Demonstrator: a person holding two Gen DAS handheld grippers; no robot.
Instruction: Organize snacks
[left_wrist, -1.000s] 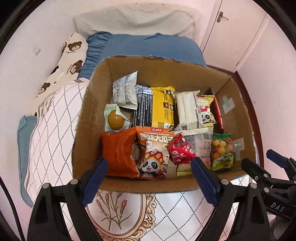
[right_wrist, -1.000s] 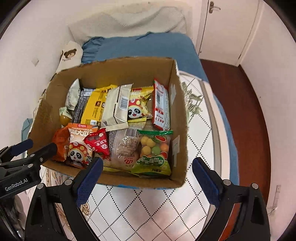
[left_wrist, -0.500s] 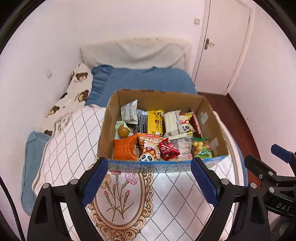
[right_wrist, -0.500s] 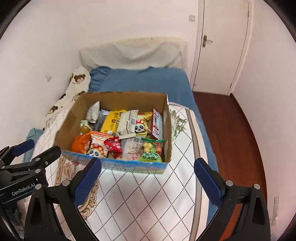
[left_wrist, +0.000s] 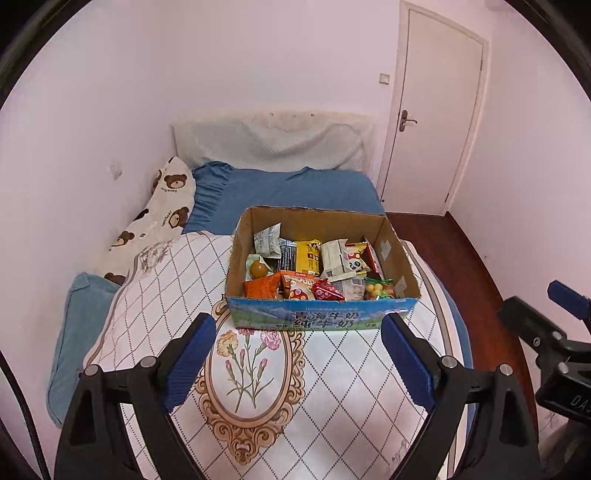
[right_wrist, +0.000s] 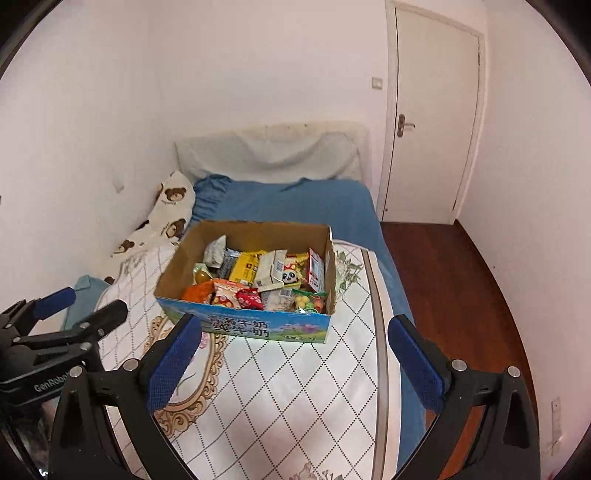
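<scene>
An open cardboard box (left_wrist: 321, 320) with a blue printed front stands on the quilted bed cover; it also shows in the right wrist view (right_wrist: 255, 326). It holds several snack packets (left_wrist: 314, 266), among them an orange bag (left_wrist: 262, 287), a yellow pack (left_wrist: 307, 255) and a red packet (left_wrist: 327, 290). My left gripper (left_wrist: 299, 363) is open and empty, well back from the box front. My right gripper (right_wrist: 295, 363) is open and empty, also back from the box.
The bed has a white diamond-pattern cover (left_wrist: 332, 398), a blue sheet (left_wrist: 295, 188) and a bear-print pillow (left_wrist: 159, 218) on the left by the wall. A closed white door (left_wrist: 432, 122) and dark wood floor (right_wrist: 461, 280) lie to the right.
Both grippers have pulled back and up from the box; it looks smaller and its blue front now shows. Both stay open and empty.
</scene>
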